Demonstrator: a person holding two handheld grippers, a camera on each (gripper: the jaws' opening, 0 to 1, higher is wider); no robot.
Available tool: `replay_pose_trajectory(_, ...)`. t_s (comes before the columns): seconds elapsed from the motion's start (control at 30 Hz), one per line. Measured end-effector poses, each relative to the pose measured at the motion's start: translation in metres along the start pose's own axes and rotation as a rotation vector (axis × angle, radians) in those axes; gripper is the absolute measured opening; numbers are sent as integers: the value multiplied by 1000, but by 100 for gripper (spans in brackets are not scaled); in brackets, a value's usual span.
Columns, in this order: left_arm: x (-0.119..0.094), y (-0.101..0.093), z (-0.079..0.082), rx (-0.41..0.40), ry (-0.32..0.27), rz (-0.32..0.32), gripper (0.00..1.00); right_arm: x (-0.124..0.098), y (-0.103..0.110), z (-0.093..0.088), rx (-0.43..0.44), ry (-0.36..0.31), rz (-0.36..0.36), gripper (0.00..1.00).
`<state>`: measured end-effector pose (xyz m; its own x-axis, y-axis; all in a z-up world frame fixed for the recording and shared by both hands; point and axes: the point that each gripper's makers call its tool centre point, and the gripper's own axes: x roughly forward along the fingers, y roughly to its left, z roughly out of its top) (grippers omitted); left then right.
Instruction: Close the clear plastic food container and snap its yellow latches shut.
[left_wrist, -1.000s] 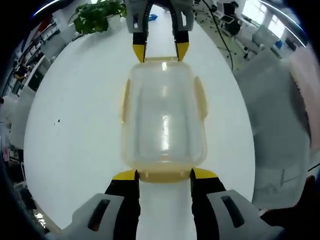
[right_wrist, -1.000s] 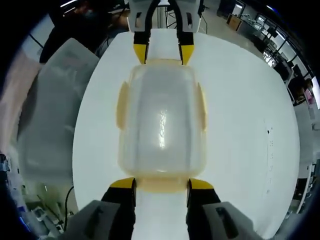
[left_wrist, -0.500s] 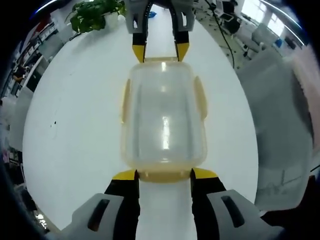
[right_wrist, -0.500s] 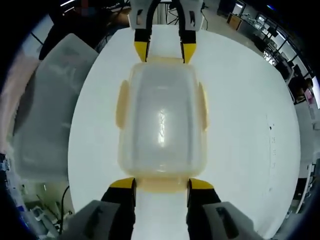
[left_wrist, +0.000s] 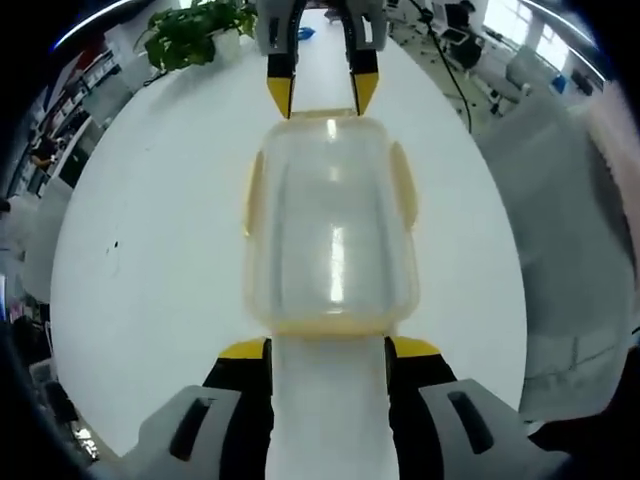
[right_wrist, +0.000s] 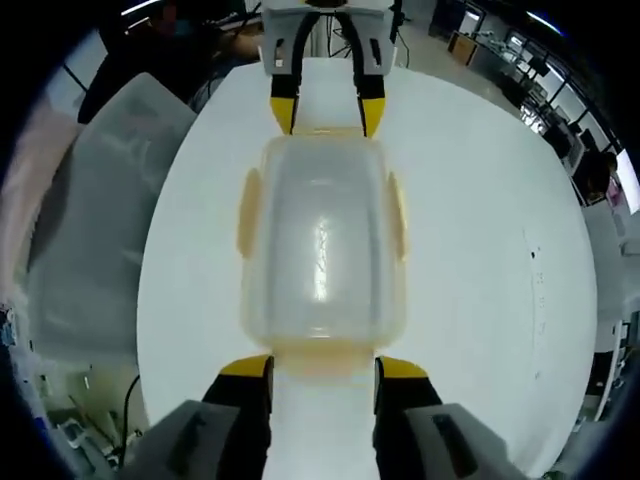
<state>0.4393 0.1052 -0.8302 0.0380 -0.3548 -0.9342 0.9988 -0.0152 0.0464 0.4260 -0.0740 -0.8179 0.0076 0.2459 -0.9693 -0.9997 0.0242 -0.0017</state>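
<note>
A round white table (left_wrist: 150, 260) is seen beneath both grippers, and on it, between the two sets of fingertips, the clear plastic food container (left_wrist: 331, 225) is set with its lid on. In the left gripper view, the container lies just ahead of the left gripper (left_wrist: 328, 349), whose yellow-tipped fingers (left_wrist: 243, 349) are spread wide on either side of the near end latch (left_wrist: 330, 326), without any grip being taken. At the far end of the container the right gripper (left_wrist: 320, 92) is seen facing back, its fingers likewise held apart beside the far latch. The side latches (left_wrist: 404, 182) are seen folded flat against the container's long walls. In the right gripper view the same layout is mirrored: the right gripper (right_wrist: 322, 367) is spread at the near end of the container (right_wrist: 322, 245), and the left gripper (right_wrist: 325, 112) stands opposite. A potted plant (left_wrist: 195, 28) is seen well beyond the far fingertips in the left gripper view.
</note>
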Motion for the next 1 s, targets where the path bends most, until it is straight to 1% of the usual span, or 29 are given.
replay_pose_trajectory(0.07,-4,0,-1,3,-7,3,47,-2,2,-2,16,-3,3,38)
replay_pose_trajectory(0.13,-8,3,-3,-27,-9,14,48,-5,3,-4,34,-2,-3,38)
replay_pose_trajectory(0.2,-15,5,-2,-81,-34,26,48,-8,1,-4,105,-15,-20,38)
replay_pose_trajectory(0.27,-22,6,5,-174,-108,18,47,-11,-3,-6,179,-8,-46,34)
replay_pose_trajectory(0.3,-26,5,12,-259,-176,5,47,-14,-6,-4,227,-26,-64,32)
replay_pose_trajectory(0.33,-29,5,15,-304,-209,-1,47,-15,-5,0,256,-51,-58,32)
replay_pose_trajectory(0.37,-31,8,15,-342,-240,4,47,-17,-4,6,304,-93,-43,31)
replay_pose_trajectory(0.43,-33,9,12,-372,-247,19,46,-20,-4,14,349,-150,-33,32)
replay_pose_trajectory(0.47,-33,9,10,-378,-243,25,46,-21,-6,18,374,-177,-39,32)
replay_pose_trajectory(0.5,-32,8,8,-387,-239,26,46,-21,-7,19,385,-188,-41,31)
replay_pose_trajectory(0.57,-30,7,9,-428,-255,30,47,-21,-8,21,404,-198,-50,31)
replay_pose_trajectory(0.6,-30,7,12,-500,-284,36,47,-19,-8,21,436,-201,-52,31)
replay_pose_trajectory(0.63,-29,8,15,-554,-309,44,46,-19,-8,21,466,-200,-53,31)
replay_pose_trajectory(0.67,-29,8,19,-622,-342,40,44,-18,-8,21,491,-208,-54,31)
replay_pose_trajectory(0.77,-28,6,28,-701,-403,24,41,-14,-10,17,563,-207,-80,30)
replay_pose_trajectory(0.83,-26,6,28,-715,-408,34,40,-12,-7,15,588,-214,-69,29)
replay_pose_trajectory(0.9,-23,5,28,-738,-404,48,40,-8,-3,17,684,-250,-50,29)
replay_pose_trajectory(1.0,-17,7,23,-774,-392,64,41,-3,-1,14,749,-265,-29,28)
